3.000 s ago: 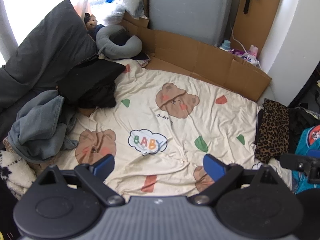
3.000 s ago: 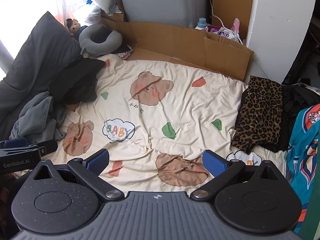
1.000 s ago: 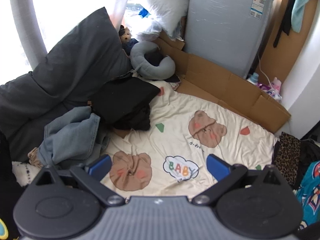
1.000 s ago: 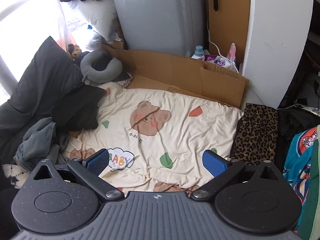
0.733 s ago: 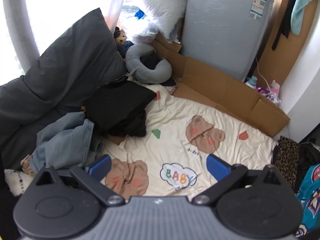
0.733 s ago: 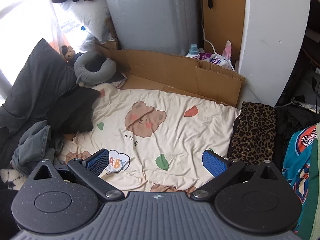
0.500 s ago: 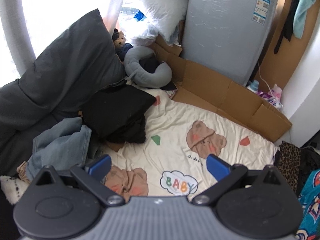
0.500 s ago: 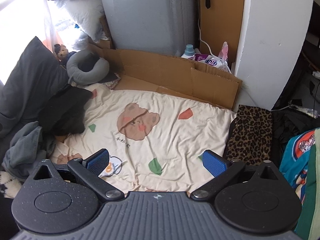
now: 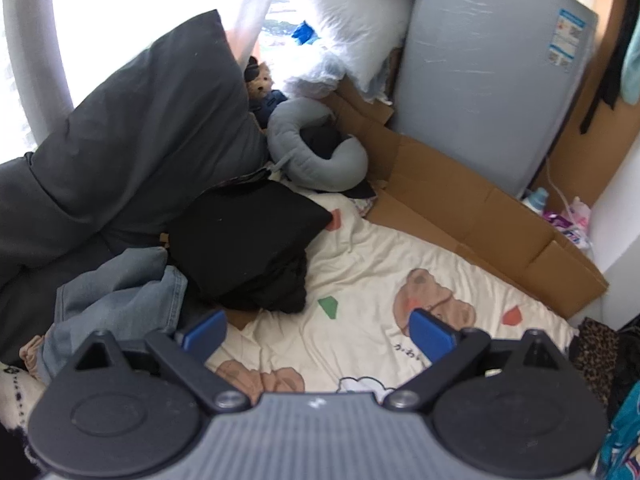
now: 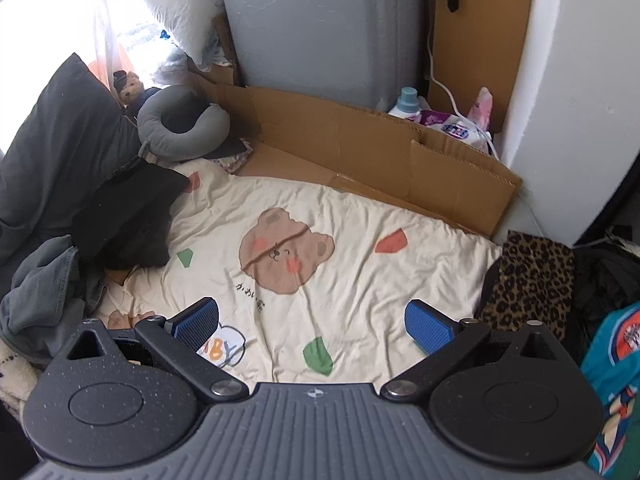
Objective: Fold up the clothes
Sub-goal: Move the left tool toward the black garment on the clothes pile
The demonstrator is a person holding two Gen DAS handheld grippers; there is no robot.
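Both grippers (image 9: pixel 318 330) (image 10: pixel 312 322) gape empty — jeans (image 9: pixel 116 300) lie left, beyond the jaws.

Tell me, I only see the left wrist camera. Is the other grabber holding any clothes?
Observer: No. The right gripper is open, with nothing between its fingers, over the bear sheet.
Operator: What's the spotty thing at my edge?
Observer: A leopard-print cloth, lying along the sheet's right edge, with a teal garment nearer the camera.
Operator: My finger covers the bear. Is his face whole?
Observer: Yes. The right wrist view shows the whole bear face, with pink cheeks and a fold running across it.
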